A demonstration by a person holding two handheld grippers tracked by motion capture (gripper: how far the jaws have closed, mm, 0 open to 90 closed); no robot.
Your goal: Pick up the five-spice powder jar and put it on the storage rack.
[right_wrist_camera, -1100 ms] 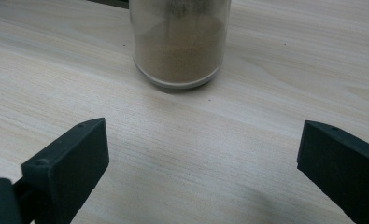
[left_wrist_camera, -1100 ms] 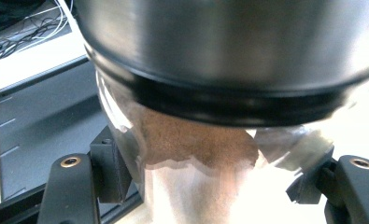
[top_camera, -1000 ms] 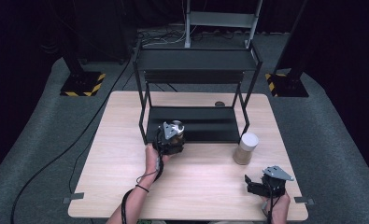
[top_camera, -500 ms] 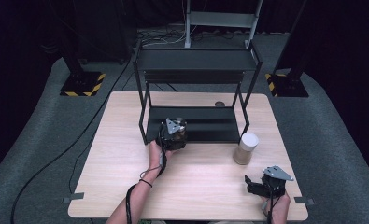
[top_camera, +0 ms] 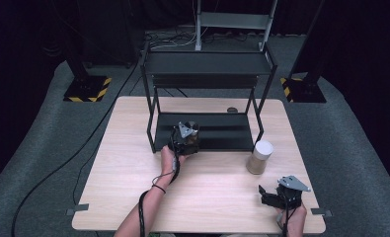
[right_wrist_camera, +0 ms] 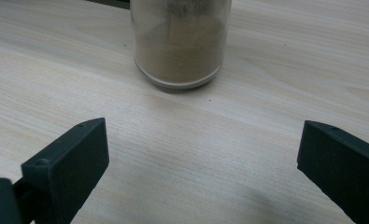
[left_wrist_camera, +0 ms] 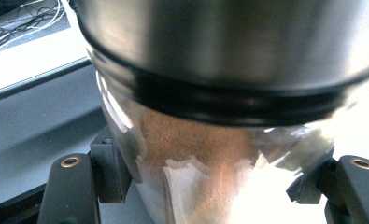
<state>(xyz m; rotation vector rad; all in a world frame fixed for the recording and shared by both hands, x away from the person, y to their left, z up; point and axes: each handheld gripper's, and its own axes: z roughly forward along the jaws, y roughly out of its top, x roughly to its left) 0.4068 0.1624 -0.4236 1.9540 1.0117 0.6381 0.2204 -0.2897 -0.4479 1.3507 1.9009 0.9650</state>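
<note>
Jar [left_wrist_camera: 205, 154] of brown powder sits clamped in my left hand-held gripper [top_camera: 185, 140] over the rack's lower shelf [top_camera: 222, 131], not yet released; my right hand-held gripper [top_camera: 276, 197] waits wide open and empty near the second jar [top_camera: 259, 157] on the surface [top_camera: 133, 163].

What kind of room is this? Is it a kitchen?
Probably not a kitchen; it looks like a recording studio or lab. Black curtains surround a wooden table on grey carpet, with a black metal shelf, loose cables and stands on striped bases.

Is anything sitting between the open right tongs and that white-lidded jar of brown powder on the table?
Nothing visible does. In the right gripper view, bare wooden table lies between the open right tongs and the jar, which stands upright straight ahead.
</note>
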